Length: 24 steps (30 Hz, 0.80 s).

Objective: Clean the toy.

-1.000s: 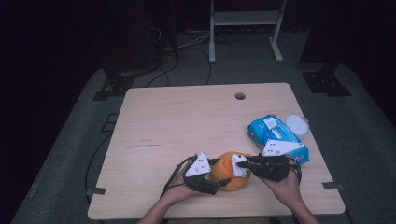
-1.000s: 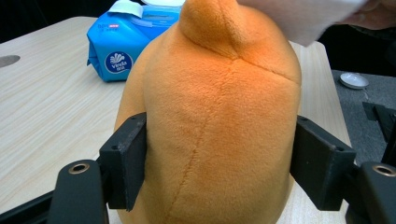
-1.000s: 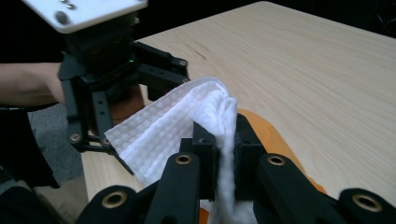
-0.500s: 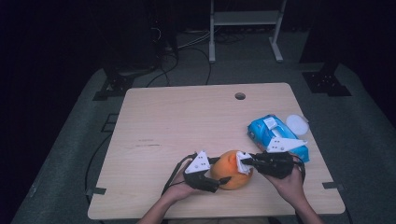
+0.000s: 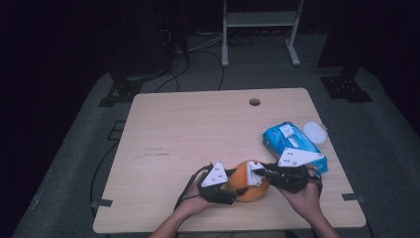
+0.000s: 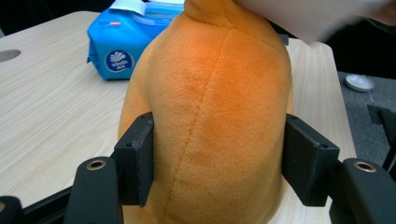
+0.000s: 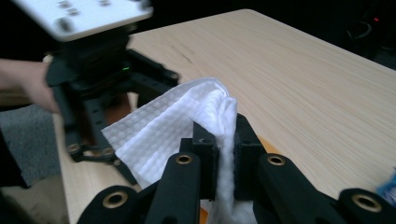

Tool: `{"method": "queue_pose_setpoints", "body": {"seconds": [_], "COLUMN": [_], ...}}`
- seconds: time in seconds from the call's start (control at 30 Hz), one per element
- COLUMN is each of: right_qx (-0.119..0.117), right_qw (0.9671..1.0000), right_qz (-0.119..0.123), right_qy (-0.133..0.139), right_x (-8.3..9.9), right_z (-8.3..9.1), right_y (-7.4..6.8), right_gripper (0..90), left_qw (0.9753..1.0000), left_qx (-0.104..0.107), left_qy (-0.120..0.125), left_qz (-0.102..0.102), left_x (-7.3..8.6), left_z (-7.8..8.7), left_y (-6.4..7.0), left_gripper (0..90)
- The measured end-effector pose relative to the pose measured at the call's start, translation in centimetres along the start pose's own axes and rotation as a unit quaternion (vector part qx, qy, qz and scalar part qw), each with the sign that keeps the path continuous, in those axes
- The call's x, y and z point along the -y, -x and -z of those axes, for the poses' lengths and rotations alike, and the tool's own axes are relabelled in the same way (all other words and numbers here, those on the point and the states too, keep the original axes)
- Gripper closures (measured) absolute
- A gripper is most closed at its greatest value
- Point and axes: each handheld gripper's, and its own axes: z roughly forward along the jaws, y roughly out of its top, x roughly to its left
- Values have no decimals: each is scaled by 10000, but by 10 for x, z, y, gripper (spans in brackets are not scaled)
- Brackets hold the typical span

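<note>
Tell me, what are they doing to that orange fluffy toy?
A person is wiping it. The left gripper squeezes the orange plush toy between its jaws and holds it on the wooden table. The right gripper is shut on a white wipe and holds it against the toy's top. The blue wipes pack lies just beyond, its white lid beside it.

A pale wooden table [image 5: 198, 134] with a round cable hole [image 5: 254, 102] stands on grey carpet [image 5: 74, 163] in a dark room. Black cables [image 5: 198, 47] run over the floor past the table's far edge, by the feet of a white metal frame [image 5: 260, 29]. Black stand bases [image 5: 121, 91] sit at both far corners. Tape strips [image 5: 101, 203] mark the carpet.
</note>
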Motion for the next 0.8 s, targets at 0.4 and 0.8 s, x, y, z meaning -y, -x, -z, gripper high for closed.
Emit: {"method": "queue_pose_setpoints", "body": {"seconds": [0.4, 0.8], "right_qx": [-60, -155], "right_qw": [9998, 9981], "right_qz": [-164, -472], "right_qy": [-52, -372], "right_x": [1, 14], "right_z": [-2, -2], "right_y": [5, 20], "right_gripper": [821, 820], "left_qw": [10000, 9994], "left_qx": [94, 321], "left_qy": [4, 93], "left_qz": [15, 78], "left_x": [3, 6], "left_z": [-2, 0], "left_y": [2, -9], "left_gripper": [347, 89]}}
